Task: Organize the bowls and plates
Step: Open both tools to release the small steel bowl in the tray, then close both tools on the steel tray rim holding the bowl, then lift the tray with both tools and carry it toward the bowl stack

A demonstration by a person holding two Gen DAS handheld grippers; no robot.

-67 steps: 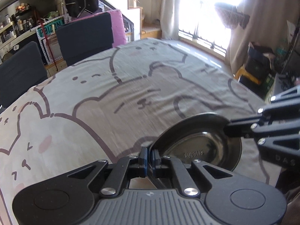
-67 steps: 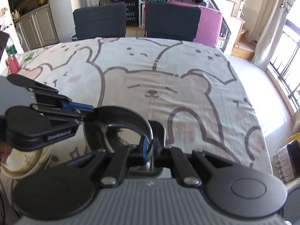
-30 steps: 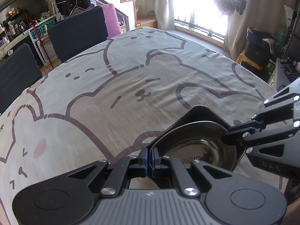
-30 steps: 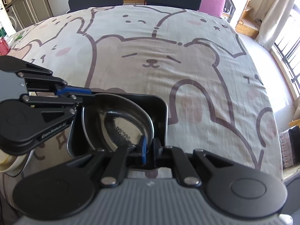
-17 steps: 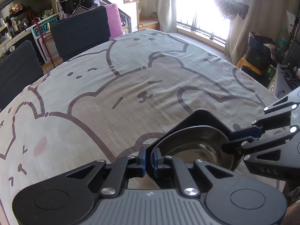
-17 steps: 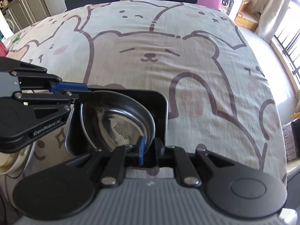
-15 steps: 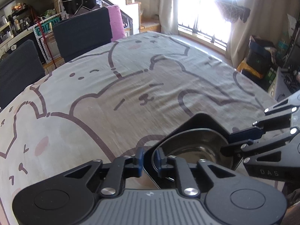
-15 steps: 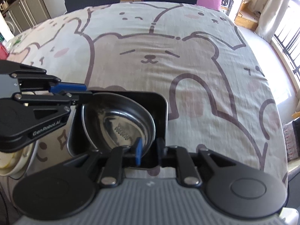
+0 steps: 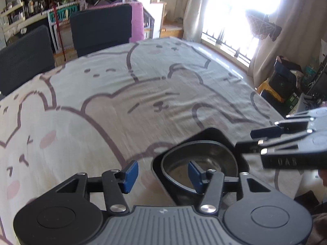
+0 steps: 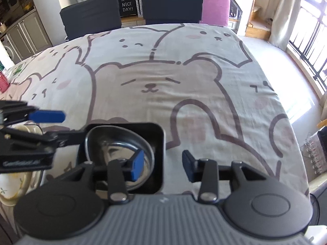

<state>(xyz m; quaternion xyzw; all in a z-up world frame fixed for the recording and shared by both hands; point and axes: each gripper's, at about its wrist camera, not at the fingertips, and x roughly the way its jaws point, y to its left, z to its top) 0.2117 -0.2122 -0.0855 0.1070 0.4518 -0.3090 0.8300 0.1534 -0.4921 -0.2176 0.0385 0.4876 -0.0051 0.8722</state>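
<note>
Left wrist view: the left gripper [image 9: 161, 173] is being held part-open, its jaws having just been opening; nothing is being gripped. The left blue pad [image 9: 129, 172] is lying over the tablecloth [image 9: 114, 110], and the right pad [image 9: 194, 171] is lying over the steel bowl [image 9: 201, 159]. The bowl is being carried inside a black square tray [image 9: 212, 133] resting on the cloth near the table's front edge. At far right the right gripper [image 9: 253, 139] is being seen from the side, its fingers apart and clear of the bowl.

Right wrist view: at far left the left gripper [image 10: 61, 126] is being seen with one finger over the cloth and the other reaching to the bowl's [image 10: 114, 143] rim; contact cannot be told. A pale dish [image 10: 18, 181] is partly hidden beneath it. The bowl is sitting in the tray [image 10: 160, 153]. The right gripper [image 10: 161, 163] is also being held part-open and empty, its jaws having just been opening, with the tray's right wall between the pads, untouched.
</note>
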